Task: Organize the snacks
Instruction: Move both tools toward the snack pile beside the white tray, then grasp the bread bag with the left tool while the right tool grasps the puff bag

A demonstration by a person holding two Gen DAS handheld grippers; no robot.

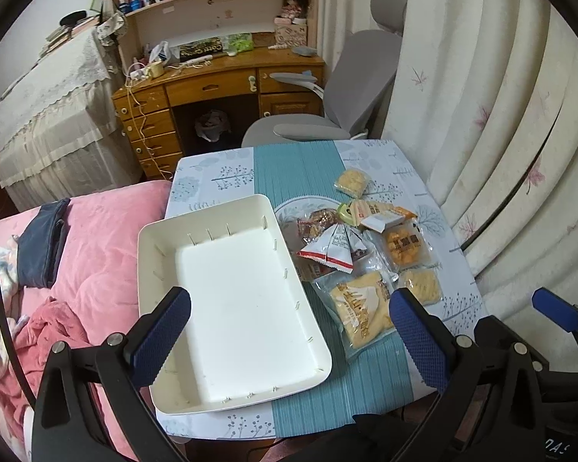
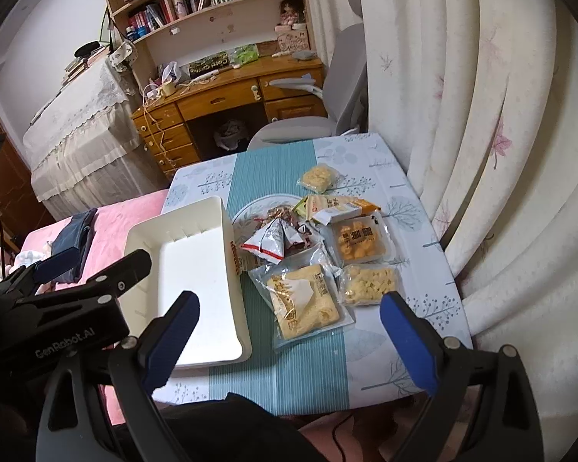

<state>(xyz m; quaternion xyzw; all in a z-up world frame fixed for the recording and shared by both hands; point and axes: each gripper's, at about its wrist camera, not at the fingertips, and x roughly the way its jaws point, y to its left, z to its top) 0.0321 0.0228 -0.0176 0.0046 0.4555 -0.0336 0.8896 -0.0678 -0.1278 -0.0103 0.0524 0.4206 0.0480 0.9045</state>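
Note:
An empty white bin (image 1: 242, 308) sits on the left of a small table; it also shows in the right wrist view (image 2: 189, 269). Right of it lies a pile of snack packets: a large yellow cracker pack (image 1: 360, 310) (image 2: 304, 304), a red-and-white triangular pack (image 1: 337, 248) (image 2: 275, 240), an orange pack (image 1: 404, 248) (image 2: 360, 240) and small clear cracker packs (image 1: 352, 181) (image 2: 370, 285). My left gripper (image 1: 289, 340) is open and empty above the bin's near end. My right gripper (image 2: 289, 346) is open and empty above the table's near edge.
The table carries a teal-striped cloth (image 1: 296, 165). A plate (image 2: 250, 211) lies under the pile. A pink bed (image 1: 96, 238) is to the left, curtains (image 1: 481, 115) to the right, a grey chair (image 1: 350, 92) and a wooden desk (image 1: 219, 84) behind.

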